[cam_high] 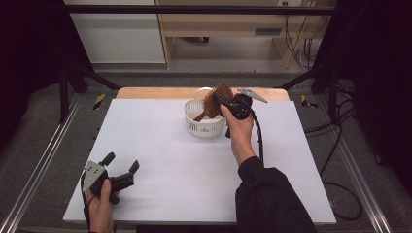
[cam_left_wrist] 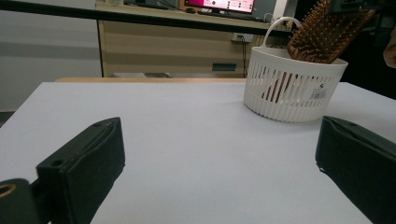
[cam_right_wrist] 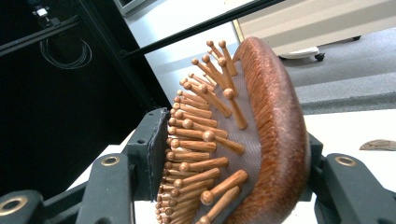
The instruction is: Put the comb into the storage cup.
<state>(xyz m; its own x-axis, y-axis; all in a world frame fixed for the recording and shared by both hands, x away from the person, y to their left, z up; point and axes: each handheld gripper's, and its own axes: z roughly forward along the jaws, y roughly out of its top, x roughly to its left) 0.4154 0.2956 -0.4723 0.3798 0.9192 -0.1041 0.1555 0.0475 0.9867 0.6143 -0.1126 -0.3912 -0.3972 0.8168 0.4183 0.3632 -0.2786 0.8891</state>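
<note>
At the far middle of the white counter stands a white slotted basket, and a wooden hairbrush leans in it, handle down inside and bristled head sticking up above the rim. The right claw has the brush head between its jaws (the bristle tips sit against one pad and the rounded wooden back lies by the other), though whether the pads press or have let go I cannot tell. Near the front left corner the left claw is released, jaws spread wide over bare counter, well apart from the basket.
</note>
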